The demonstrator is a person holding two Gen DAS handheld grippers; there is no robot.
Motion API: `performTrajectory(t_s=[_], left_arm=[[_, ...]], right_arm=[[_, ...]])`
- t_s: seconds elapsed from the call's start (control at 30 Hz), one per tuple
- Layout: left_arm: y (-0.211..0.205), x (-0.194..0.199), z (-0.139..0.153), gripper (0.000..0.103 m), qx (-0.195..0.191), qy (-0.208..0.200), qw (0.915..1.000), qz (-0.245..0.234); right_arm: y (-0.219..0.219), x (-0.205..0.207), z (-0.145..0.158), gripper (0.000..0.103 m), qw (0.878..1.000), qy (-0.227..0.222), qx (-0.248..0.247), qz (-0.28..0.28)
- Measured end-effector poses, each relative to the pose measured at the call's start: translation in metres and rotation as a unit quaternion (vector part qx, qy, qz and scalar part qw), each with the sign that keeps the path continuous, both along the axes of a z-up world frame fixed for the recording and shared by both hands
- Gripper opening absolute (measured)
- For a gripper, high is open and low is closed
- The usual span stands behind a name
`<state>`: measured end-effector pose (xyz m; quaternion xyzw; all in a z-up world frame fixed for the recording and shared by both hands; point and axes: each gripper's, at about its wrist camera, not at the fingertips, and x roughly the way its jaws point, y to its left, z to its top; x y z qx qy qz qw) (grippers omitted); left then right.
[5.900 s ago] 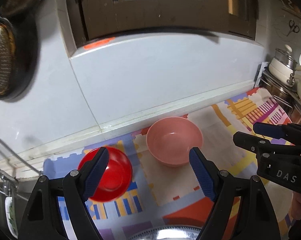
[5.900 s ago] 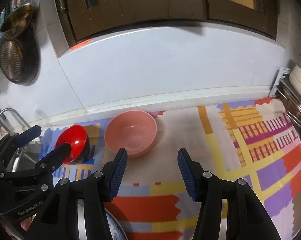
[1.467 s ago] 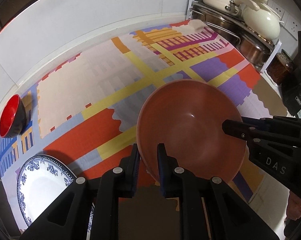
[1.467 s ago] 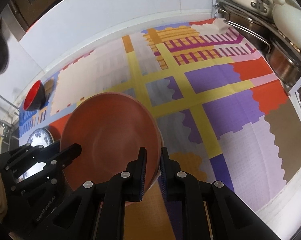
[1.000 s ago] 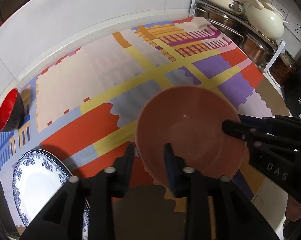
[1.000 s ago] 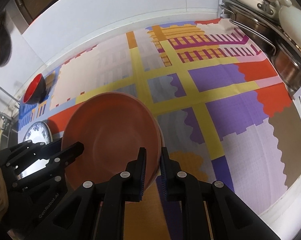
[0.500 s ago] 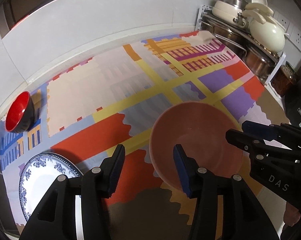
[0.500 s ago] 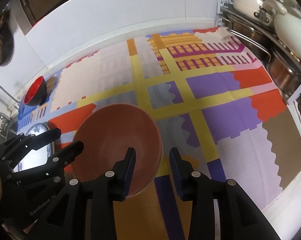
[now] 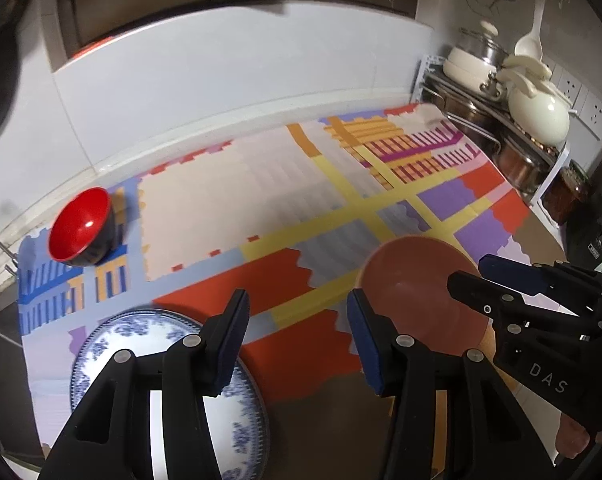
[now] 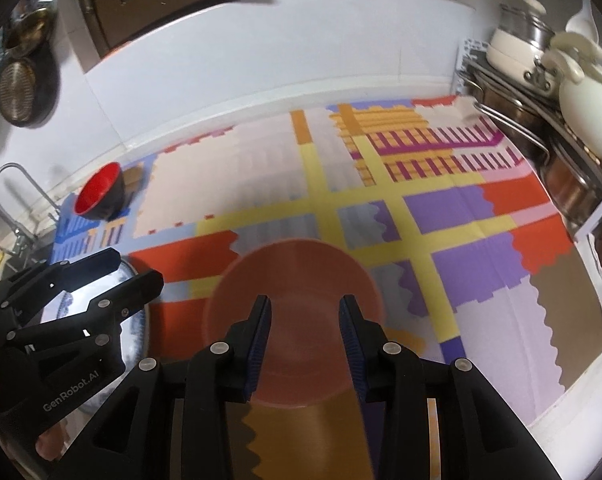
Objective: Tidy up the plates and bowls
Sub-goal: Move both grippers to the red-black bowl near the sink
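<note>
We are looking down on a patchwork cloth (image 9: 205,208) of cream, yellow, red, purple and blue blocks that is covering the counter. On it we are counting two bowls and one plate.

The blue-and-white plate (image 9: 101,344), white in the middle with a blue floral band round its rim, is lying flat at the cloth's near left corner, partly under our left tool. The pink bowl (image 10: 301,276), plain, matte and round, is sitting upright near the cloth's near edge, about midway along it, well apart from the plate. The red bowl (image 9: 81,226), glossy red inside and black outside, is sitting at the far left corner of the cloth, close to the white wall; it is looking tipped towards us, though the lens may be causing that.

We are holding the left gripper (image 9: 297,330) with its two blue-padded fingers spread wide, gripping nothing, above the gap between plate and pink bowl. We are holding the right gripper (image 10: 303,344) with its fingers parted too, hanging over the near side of the pink bowl and closing on nothing.

At the right edge, a rack (image 10: 513,120) is carrying steel pots and cream cookware.
</note>
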<state>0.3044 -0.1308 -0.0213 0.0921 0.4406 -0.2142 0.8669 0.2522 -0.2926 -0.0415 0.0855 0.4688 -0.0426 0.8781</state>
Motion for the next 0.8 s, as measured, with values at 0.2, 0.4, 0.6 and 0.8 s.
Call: performTrajectory(t_s=[0.2,0.4,0.6,0.8], left_arm=[[0.032,0.001,0.014,0.051,-0.005,-0.023,0.9995,0.019],[0.066,0.005,0.026,0.054,-0.008,-0.04,0.9983,0.041],[0.102,0.011,0.034,0.055,-0.009,-0.051,0.9967,0.063],[0.138,0.022,0.04,0.057,-0.01,-0.059,0.9942,0.089]], right_arm=[[0.026,0.003,0.014,0.036,1.0,-0.024,0.003,0.013],[0.056,0.011,0.026,0.036,0.999,-0.043,0.006,0.027],[0.085,0.022,0.034,0.036,0.997,-0.056,0.009,0.045],[0.119,0.035,0.045,0.036,0.995,-0.075,0.009,0.067]])
